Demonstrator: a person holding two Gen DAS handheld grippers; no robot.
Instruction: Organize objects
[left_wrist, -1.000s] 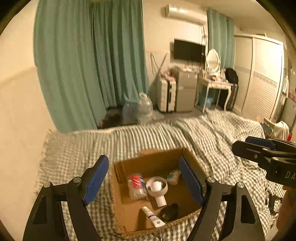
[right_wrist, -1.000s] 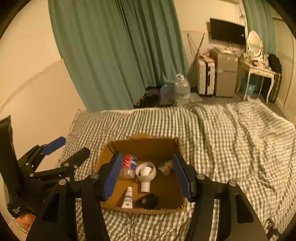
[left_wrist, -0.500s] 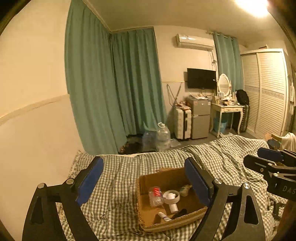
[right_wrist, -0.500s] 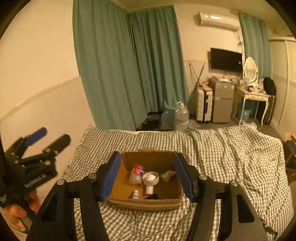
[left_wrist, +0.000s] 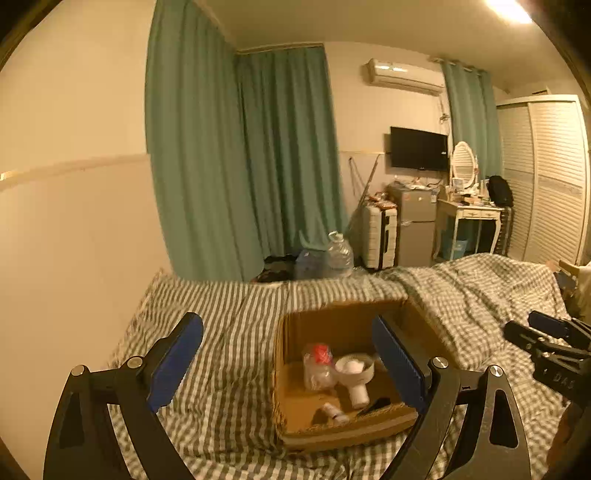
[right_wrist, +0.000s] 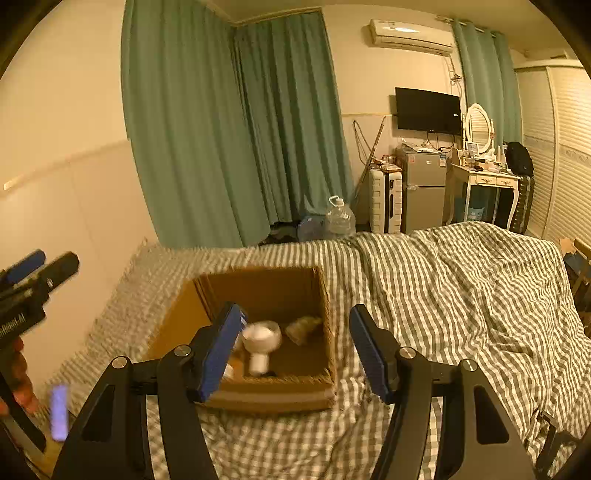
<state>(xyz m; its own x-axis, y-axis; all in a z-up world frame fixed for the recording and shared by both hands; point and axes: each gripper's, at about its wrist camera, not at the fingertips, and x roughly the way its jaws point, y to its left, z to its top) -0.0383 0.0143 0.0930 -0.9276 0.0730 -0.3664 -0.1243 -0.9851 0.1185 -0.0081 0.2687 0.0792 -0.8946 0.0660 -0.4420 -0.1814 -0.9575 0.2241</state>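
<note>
An open cardboard box sits on a green checked bedspread. Inside lie a clear plastic bottle with a red label, a white round device with a handle, a small white tube, a black object and a pale crumpled item. My left gripper is open and empty, held back from the box. My right gripper is open and empty above the box's near right side. Each gripper shows at the edge of the other's view.
Green curtains, a large water jug, a white suitcase, a small fridge and a dressing table stand beyond the bed. A cream wall runs along the left. A small lit purple object lies low at the left.
Both grippers have pulled back and up from the box, then shifted, so the box looks farther than a second ago. Both stayed open and empty. The objects in the box have not moved.
</note>
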